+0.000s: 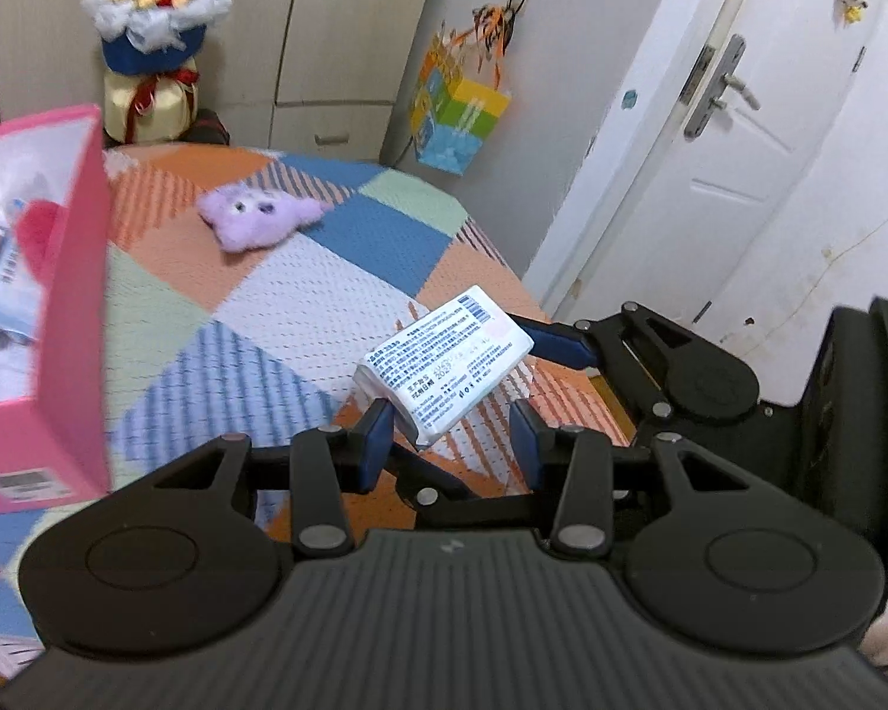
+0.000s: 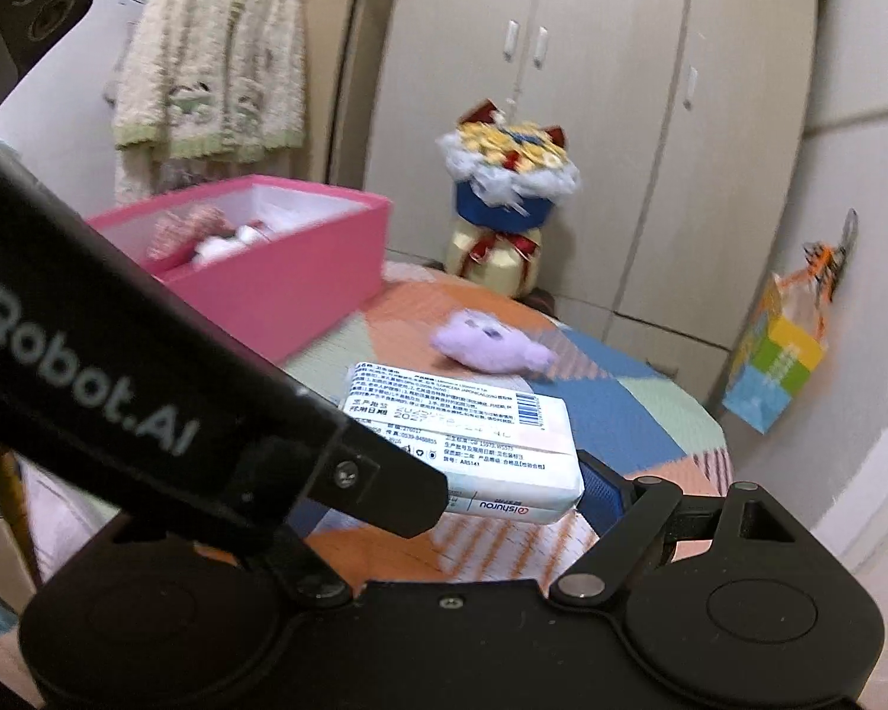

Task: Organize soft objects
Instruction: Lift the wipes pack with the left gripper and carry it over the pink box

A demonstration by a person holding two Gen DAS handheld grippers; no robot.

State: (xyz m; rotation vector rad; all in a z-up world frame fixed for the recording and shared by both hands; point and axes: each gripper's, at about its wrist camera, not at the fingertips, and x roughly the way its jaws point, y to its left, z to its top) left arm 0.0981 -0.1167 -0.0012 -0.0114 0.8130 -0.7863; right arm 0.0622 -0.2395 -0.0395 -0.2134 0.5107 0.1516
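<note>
Right claw (image 2: 562, 473) clamped across tissue pack (image 2: 491, 444), long axis left-near to right-far, left claw (image 1: 450, 432) part-closed, holding nothing, pink box (image 2: 302, 272) far left.

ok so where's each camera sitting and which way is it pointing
Left wrist: on the left gripper, looking down over the patchwork bed toward the white door; its own two fingers show.
Right wrist: on the right gripper, facing the wardrobe; the left gripper's body hides one of its fingers.
Both see the tissue pack, pink box and purple plush toy.
</note>
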